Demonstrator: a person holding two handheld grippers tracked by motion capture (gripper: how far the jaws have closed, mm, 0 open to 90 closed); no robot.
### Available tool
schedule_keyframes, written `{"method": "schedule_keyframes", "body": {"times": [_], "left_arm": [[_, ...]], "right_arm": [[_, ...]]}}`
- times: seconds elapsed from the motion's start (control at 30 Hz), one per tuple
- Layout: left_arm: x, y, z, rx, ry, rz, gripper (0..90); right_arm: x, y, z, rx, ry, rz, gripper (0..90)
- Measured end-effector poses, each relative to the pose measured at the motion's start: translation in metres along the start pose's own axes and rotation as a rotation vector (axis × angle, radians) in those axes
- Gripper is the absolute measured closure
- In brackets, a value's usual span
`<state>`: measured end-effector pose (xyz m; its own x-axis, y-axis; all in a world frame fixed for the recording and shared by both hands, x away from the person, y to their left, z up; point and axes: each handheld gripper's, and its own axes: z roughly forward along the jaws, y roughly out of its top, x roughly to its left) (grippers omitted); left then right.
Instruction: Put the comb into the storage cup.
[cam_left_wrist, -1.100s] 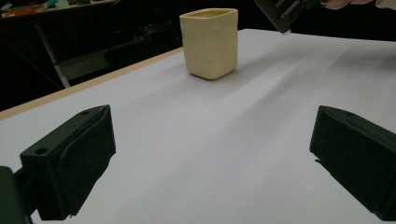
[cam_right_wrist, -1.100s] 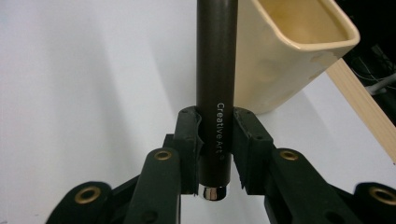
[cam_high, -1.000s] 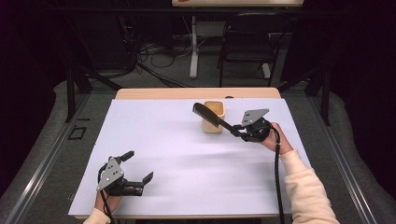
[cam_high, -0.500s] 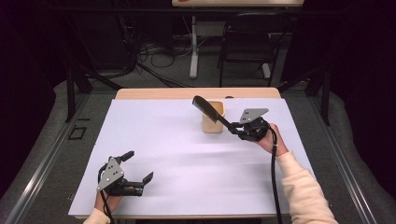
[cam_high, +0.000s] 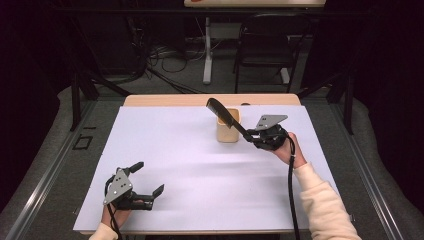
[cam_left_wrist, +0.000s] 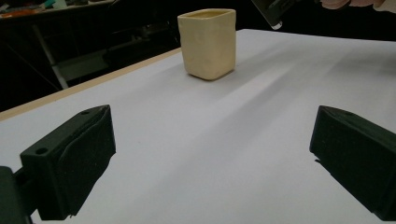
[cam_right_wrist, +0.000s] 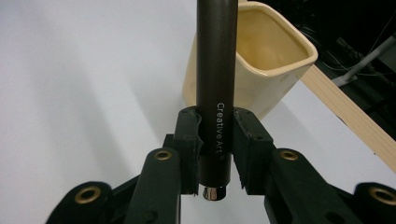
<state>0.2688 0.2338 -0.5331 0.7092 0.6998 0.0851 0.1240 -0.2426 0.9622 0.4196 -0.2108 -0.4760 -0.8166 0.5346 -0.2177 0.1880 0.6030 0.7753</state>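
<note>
Looking down from the high view, the right hand-held gripper (cam_high: 251, 138) sits just right of the cream cup (cam_high: 228, 126) at the far middle of the worktop (cam_high: 200, 150), its jaws clamped on the handle end of a dark brush (cam_high: 226, 115). The brush's long axis runs from the jaws up and to the left, slanting over the cup, with the broad head above and beyond the cup's far-left rim. The head is higher than the opening, so by my reading the coming move turns on tipping that axis toward upright and bringing an end down into the mouth. The left hand-held gripper (cam_high: 148, 178) rests well apart at the near-left corner, jaws spread wide and holding nothing; the right hand is plainly the nearer one to the cup.

From the left gripper view, the two black pads (cam_left_wrist: 74, 158) stand wide with bare white worktop between them, and the cup (cam_left_wrist: 208, 43) stands upright far ahead, slightly left of centre.

From the right gripper view, the jaws grip the round dark handle (cam_right_wrist: 215, 88) near its metal-tipped butt, pads pressed on both sides. The handle runs straight away from the camera and crosses the cup's (cam_right_wrist: 271, 70) near-left rim, the open mouth lying to its right.
</note>
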Motion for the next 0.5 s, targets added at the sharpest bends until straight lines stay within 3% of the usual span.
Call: {"method": "schedule_keyframes", "body": {"times": [0.23, 0.5], "left_arm": [[-0.0006, 0.0002, 0.0001, -0.001, -0.001, 0.004, 0.1], [-0.0007, 0.0002, 0.0003, 0.000, -0.001, 0.003, 0.1]], "right_arm": [[0.0015, 0.0033, -0.0019, -0.031, -0.009, 0.035, 72.8], [0.0015, 0.0036, -0.0013, -0.022, -0.021, 0.055, 72.9]]}}
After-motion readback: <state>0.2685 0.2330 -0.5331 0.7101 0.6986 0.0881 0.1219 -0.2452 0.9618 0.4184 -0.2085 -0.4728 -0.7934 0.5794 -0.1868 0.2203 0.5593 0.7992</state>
